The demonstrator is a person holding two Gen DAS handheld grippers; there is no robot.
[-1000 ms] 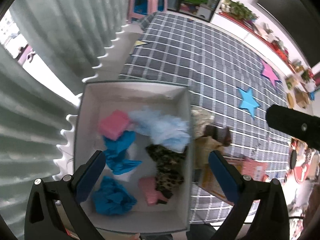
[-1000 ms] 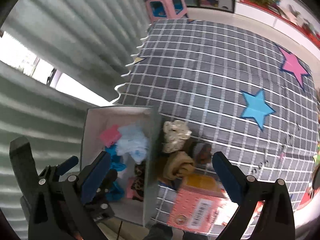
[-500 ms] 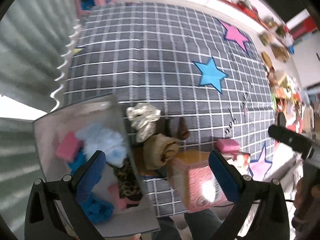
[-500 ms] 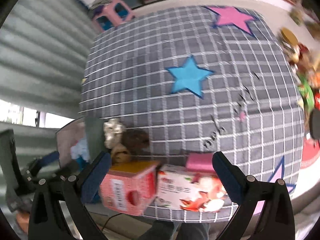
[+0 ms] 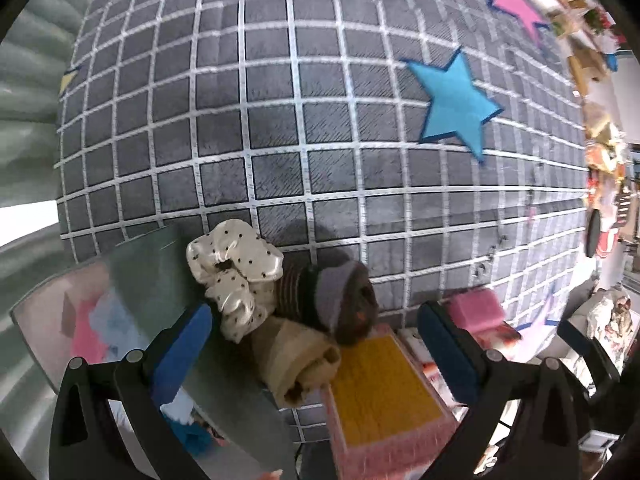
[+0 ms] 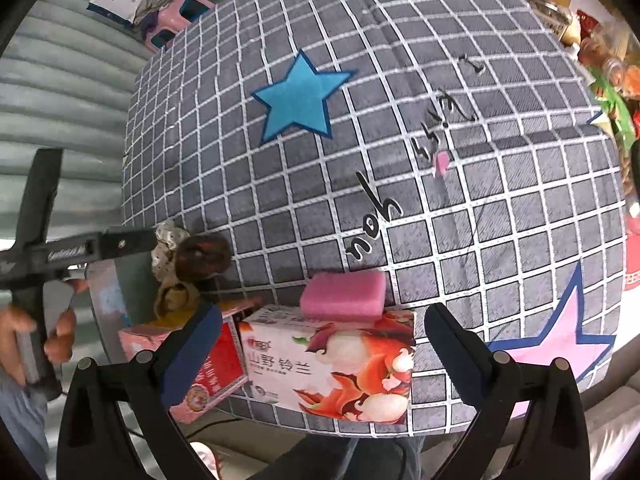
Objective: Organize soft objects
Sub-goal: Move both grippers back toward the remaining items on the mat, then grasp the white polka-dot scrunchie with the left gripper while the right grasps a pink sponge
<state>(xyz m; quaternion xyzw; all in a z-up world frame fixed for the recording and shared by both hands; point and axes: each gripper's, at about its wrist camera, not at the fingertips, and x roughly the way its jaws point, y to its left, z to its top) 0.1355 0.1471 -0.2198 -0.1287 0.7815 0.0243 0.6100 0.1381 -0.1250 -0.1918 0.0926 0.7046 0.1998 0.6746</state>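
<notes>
In the left wrist view a white polka-dot scrunchie (image 5: 234,276), a brown-grey rolled cloth (image 5: 340,300) and a tan rolled cloth (image 5: 296,360) lie on the grey checked cover beside the grey storage box (image 5: 160,264). My left gripper (image 5: 316,356) is open and empty just above them. In the right wrist view a pink sponge (image 6: 344,296) rests against a lychee-print carton (image 6: 332,364). My right gripper (image 6: 320,356) is open and empty over the carton. The box holds pink and blue soft items, mostly hidden.
A pink carton with a yellow top (image 5: 384,392) lies next to the rolled cloths; it also shows in the right wrist view (image 6: 200,364). Blue (image 6: 298,98) and pink (image 6: 560,344) stars mark the cover. Cluttered shelves (image 6: 600,52) line the far right. Curtains (image 6: 60,92) hang left.
Both grippers have swung right, away from the box. The left one now hangs over the scrunchie and rolled cloths; the right one now faces the pink sponge and the cartons. Both stay open.
</notes>
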